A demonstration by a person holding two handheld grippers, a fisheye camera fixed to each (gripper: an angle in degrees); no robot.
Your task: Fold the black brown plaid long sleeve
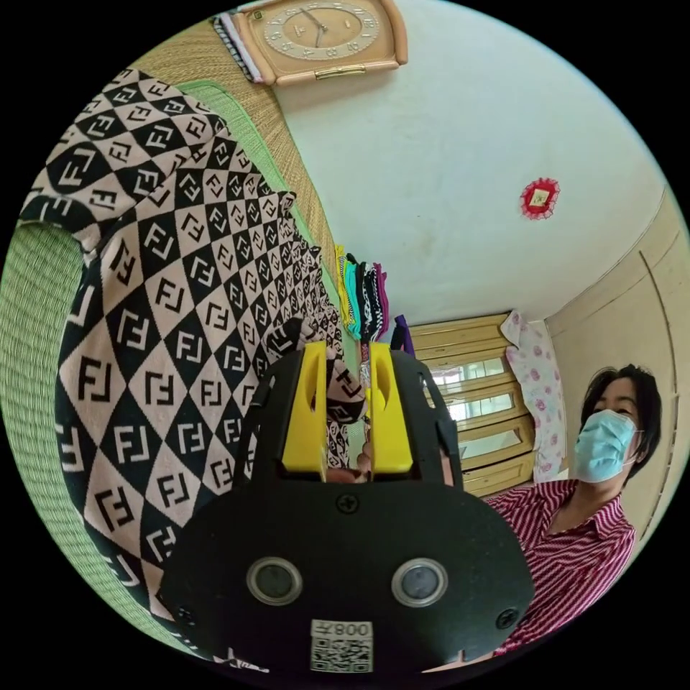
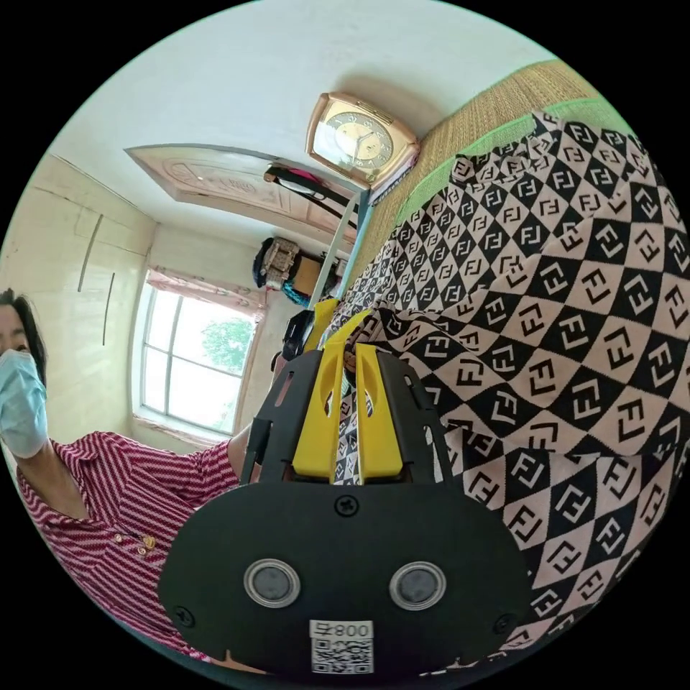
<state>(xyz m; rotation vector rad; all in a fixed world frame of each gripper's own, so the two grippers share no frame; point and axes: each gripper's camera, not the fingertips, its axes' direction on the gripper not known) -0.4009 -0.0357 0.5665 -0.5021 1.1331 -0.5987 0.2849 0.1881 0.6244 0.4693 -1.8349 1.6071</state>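
The black and brown checked long sleeve top [image 1: 172,302] lies spread on a green woven mat [image 1: 29,338]. In the left gripper view, my left gripper [image 1: 346,359] has its yellow jaws closed on an edge of the top, with a fold of fabric pinched between them. In the right gripper view, the top [image 2: 560,345] spreads to the right, and my right gripper [image 2: 347,351] is shut on another edge of it, cloth showing between the jaws. Beyond the right gripper's tips, yellow jaws of the other gripper [image 2: 323,316] show.
A person in a red striped shirt [image 1: 568,553] and face mask stands close by. A clock [image 1: 323,36] leans at the mat's far end. Several folded clothes [image 1: 363,298] are stacked beside the mat. A window [image 2: 190,363] and wooden drawers [image 1: 481,410] are behind.
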